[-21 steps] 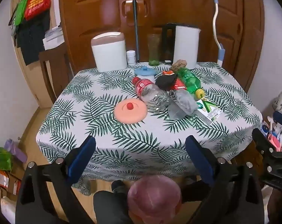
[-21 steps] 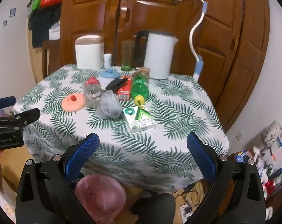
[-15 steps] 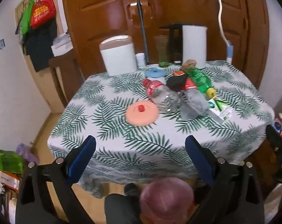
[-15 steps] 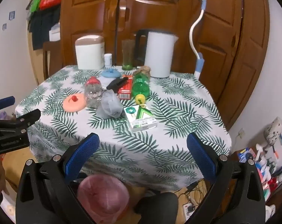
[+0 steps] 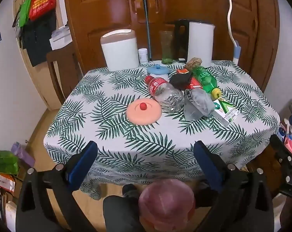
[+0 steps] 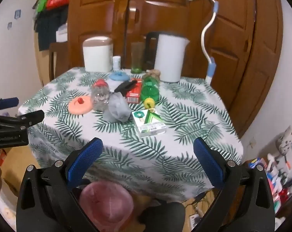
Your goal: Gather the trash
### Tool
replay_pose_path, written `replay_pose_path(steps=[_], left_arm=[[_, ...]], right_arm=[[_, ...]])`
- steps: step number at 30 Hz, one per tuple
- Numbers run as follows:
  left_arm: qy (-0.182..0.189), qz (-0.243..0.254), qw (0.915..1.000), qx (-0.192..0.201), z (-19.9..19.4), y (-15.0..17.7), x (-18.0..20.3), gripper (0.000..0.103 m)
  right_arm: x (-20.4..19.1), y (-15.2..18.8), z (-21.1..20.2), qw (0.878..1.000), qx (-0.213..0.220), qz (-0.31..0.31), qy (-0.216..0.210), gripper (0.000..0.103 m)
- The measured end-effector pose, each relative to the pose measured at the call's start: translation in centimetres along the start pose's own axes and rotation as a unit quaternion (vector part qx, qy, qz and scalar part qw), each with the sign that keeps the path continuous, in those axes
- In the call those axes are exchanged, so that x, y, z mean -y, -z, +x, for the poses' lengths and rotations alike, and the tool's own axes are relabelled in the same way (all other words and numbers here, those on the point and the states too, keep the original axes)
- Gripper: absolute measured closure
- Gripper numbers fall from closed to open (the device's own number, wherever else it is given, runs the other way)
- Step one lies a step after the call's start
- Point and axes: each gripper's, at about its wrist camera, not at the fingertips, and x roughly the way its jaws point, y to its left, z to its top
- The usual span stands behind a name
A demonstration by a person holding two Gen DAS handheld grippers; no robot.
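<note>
The left gripper (image 5: pixel 145 154) is spread wide and holds nothing, hanging off the near edge of the table (image 5: pixel 115 141); the right gripper (image 6: pixel 147 150) is likewise spread and bare. Below and between both sits a pink bin (image 5: pixel 166 203). The trash lies well ahead on the tabletop: a clear bottle (image 5: pixel 164 93) touching a grey bag (image 5: pixel 199 104), a green bottle (image 5: pixel 205 78) beside a red box (image 5: pixel 193 82), and a white-green carton (image 6: pixel 148 122) nearest the right gripper.
</note>
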Motion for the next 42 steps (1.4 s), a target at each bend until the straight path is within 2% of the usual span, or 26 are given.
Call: replay_pose_path(steps=[5, 13, 21, 42], left_arm=[[0.002, -0.005, 1.0, -0.002, 0.0, 0.0, -0.1, 0.005], [-0.007, -0.001, 1.0, 0.005, -0.2, 0.0, 0.1, 0.005], [-0.013, 0.006, 0.9996, 0.024, -1.8, -0.2, 0.1, 0.005], [-0.007, 0.004, 0.999, 0.045, -2.9, -0.5, -0.4, 0.005]], right_arm=[[0.3, 0.3, -0.2, 1.0, 0.001, 0.007, 0.004, 0.006], [0.5, 0.0, -0.5, 1.0, 0.007, 0.007, -0.014, 0.006], [0.9, -0.4, -2.0, 0.999, 0.025, 0.013, -0.016, 0.006], [0.9, -0.5, -2.8, 0.999, 0.041, 0.014, -0.029, 0.006]])
